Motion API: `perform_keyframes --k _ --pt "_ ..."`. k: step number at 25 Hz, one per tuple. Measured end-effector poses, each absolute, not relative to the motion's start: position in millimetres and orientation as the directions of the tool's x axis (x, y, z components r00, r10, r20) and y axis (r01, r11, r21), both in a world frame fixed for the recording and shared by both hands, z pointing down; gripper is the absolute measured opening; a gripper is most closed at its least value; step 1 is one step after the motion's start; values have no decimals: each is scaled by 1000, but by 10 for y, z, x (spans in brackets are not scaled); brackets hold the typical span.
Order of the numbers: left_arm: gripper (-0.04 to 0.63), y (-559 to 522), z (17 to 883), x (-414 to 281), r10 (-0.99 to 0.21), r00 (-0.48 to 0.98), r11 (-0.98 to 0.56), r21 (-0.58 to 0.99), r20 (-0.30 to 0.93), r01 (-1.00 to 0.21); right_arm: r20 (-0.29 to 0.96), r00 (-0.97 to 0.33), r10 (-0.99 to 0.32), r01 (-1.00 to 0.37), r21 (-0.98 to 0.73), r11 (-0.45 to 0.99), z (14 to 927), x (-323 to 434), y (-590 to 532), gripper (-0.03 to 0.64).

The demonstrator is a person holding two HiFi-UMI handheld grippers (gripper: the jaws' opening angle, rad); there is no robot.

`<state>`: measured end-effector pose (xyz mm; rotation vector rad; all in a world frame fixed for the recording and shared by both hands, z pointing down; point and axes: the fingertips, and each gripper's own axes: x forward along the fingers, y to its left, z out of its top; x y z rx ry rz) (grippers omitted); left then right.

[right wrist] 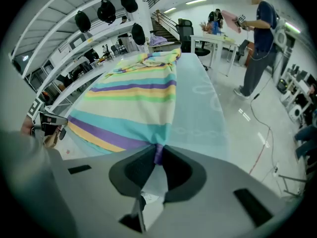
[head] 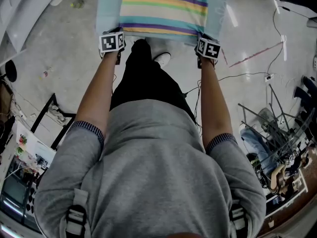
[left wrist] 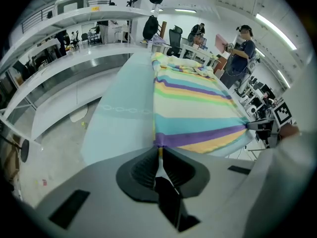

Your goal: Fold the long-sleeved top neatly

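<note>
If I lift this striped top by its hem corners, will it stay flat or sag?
Probably sag: the striped top bunches to a thin pinch in the left claw and right claw, so it looks floppy. Likely light, since the cloth looks thin. It may slide easily over the smooth table cover.

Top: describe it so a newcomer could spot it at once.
Find the long pale blue table straight ahead. The top lies along it, its near edge pinched at each corner by the left gripper and right gripper. It alone is striped: cream, teal, purple, yellow, green.
</note>
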<state>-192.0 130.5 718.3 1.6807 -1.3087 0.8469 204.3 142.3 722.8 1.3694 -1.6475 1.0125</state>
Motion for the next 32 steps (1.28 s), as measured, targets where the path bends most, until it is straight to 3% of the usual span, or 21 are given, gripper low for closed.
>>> perform_keyframes --k 10,32 --pt "32 1358 6914 -1954 -438 286 -174 232 852 -957 884 -227 -408 -974 -214 79 6976 2002 1502 46" --pt "32 2104 6617 -1988 -309 325 -159 289 894 -944 881 -330 -339 -935 -355 -11 6679 2006 2358 48"
